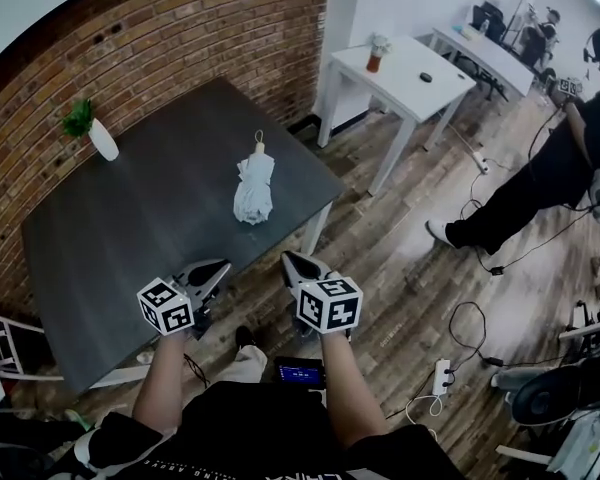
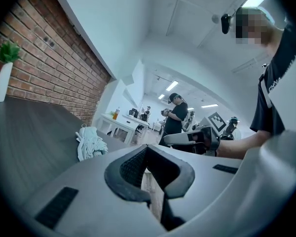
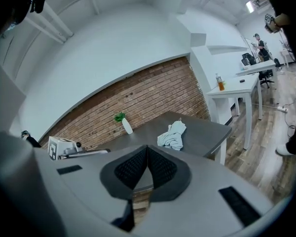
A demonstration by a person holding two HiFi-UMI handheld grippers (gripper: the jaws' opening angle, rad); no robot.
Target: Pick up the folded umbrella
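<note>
A pale folded umbrella (image 1: 253,190) lies on the dark grey table (image 1: 130,238), near the table's right end, its small loop handle pointing away from me. It also shows in the left gripper view as the umbrella (image 2: 91,142) and in the right gripper view as the umbrella (image 3: 172,135). My left gripper (image 1: 218,271) hovers at the table's near edge, shut and empty. My right gripper (image 1: 290,261) is beside it, just off the table's near edge, also shut and empty. Both sit well short of the umbrella. In the left gripper view the left gripper (image 2: 147,152) has its jaws together; the right gripper (image 3: 147,154) likewise.
A white vase with a green plant (image 1: 95,131) stands at the table's far left by the brick wall (image 1: 180,38). A white table (image 1: 400,73) is at the back right. A seated person (image 1: 550,168) and floor cables (image 1: 470,328) are to the right.
</note>
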